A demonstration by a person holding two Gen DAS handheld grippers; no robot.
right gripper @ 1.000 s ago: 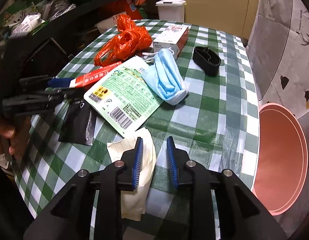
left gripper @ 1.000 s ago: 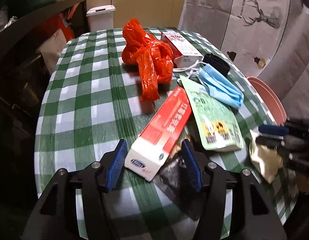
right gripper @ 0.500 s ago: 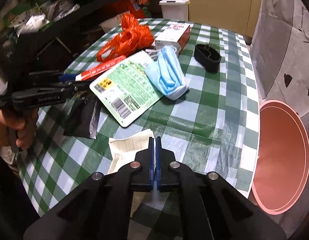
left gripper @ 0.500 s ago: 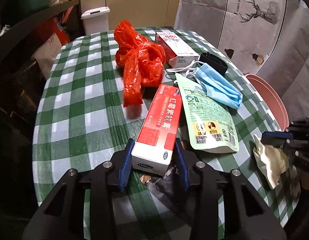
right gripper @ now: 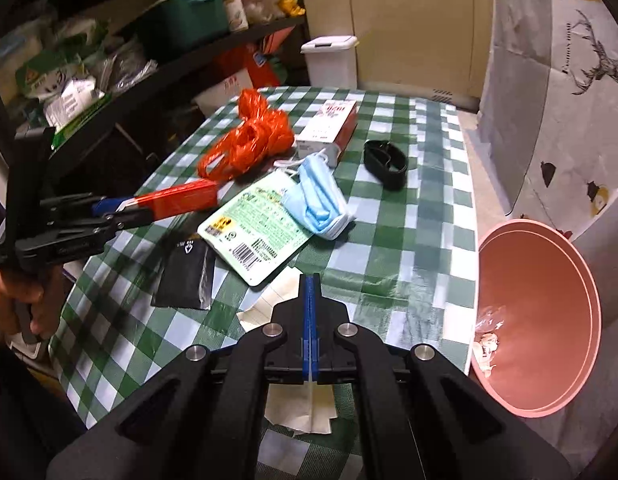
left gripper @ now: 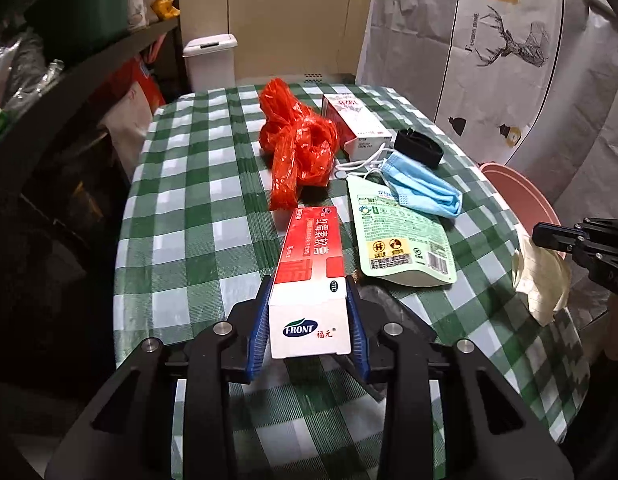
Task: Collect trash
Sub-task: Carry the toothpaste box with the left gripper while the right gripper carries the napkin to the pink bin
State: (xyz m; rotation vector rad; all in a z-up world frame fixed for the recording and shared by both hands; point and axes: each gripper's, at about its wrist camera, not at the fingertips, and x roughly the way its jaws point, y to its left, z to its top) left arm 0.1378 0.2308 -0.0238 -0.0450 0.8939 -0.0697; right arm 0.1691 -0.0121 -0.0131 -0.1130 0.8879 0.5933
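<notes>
Now | left gripper [left gripper: 309, 312] clamps red box [left gripper: 312, 264] | right gripper [right gripper: 310, 300] pinches paper scrap [right gripper: 265, 300]

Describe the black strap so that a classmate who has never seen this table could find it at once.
Start at the green-and-white checked table and go to its far side, near the pink bin's edge. Right of the red-and-white box lies the black strap, alone on the cloth. It is the only dark looped band; the black packet is flat.
</notes>
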